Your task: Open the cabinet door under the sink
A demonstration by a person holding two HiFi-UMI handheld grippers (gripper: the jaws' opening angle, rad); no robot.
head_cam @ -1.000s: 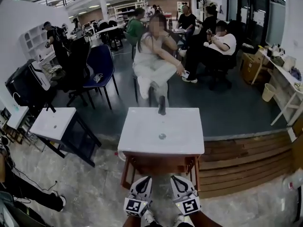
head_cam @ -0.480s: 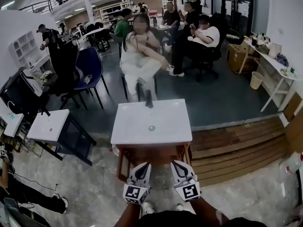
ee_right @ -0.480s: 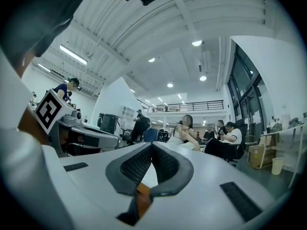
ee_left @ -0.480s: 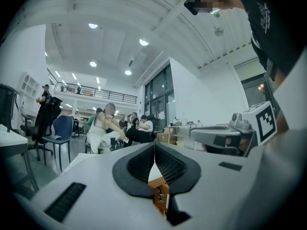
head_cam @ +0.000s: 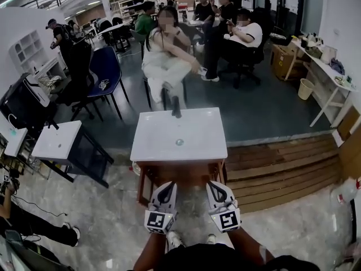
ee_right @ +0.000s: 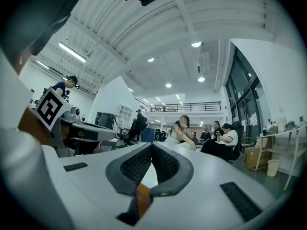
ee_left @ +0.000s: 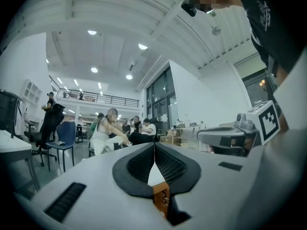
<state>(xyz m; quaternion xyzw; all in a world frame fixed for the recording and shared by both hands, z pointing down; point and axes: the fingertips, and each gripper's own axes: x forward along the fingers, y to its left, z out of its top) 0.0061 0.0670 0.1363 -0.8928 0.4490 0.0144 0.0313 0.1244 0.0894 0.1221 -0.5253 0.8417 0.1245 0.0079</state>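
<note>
The sink has a white top and a black faucet. Its brown wooden cabinet stands under it at the middle of the head view. My left gripper and right gripper hover side by side just in front of the cabinet's front, pointing at it without touching. Both are shut with nothing held. In the left gripper view my left gripper has its tips meeting, with white sink top and brown wood in the slit below. My right gripper looks the same in its own view.
A second white sink on a black stand is at the left. Wooden steps run along the right. A seated person and a blue chair are behind the sink. Marbled floor lies around my feet.
Both grippers have risen in the head view and the holder's arms show more. The sink sits higher in the frame. The jaws stay shut.
</note>
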